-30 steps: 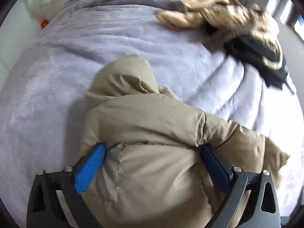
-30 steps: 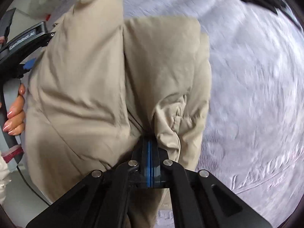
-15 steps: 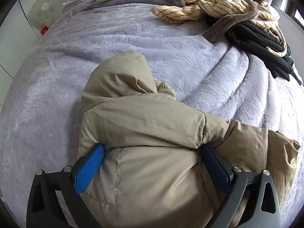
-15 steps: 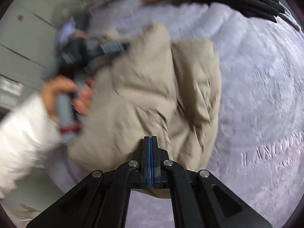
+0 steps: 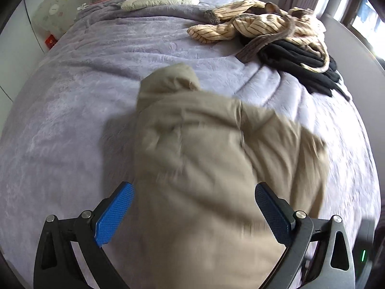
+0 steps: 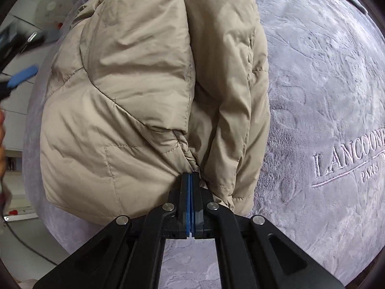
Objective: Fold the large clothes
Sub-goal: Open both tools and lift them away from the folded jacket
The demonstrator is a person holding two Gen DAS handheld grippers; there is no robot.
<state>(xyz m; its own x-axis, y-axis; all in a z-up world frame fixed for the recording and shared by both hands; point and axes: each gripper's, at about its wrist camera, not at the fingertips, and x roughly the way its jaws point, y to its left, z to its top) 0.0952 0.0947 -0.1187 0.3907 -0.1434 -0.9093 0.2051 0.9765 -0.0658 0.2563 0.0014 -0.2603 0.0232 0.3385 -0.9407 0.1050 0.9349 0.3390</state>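
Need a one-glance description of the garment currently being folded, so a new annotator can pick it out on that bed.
Start from the lavender bedspread covering the bed. Near its foot edge lies a beige hooded puffer jacket, its hood pointing toward the headboard, the right tongs shut on its edge. Unlike the striped cream garment and black clothes heaped further up the bed, it is plain tan and quilted.

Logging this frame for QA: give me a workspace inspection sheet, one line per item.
Surface: bed with lilac blanket, embroidered lettering.
Job's things: beige jacket, partly folded, hood away from the grippers.
Clutter: striped garment and black clothes piled at far right; cushions by headboard.
Grippers: left gripper open, astride jacket; right gripper shut at the jacket's hem, grip on fabric unclear.
Cables: dark cable on floor.
Surroundings: fan, window.
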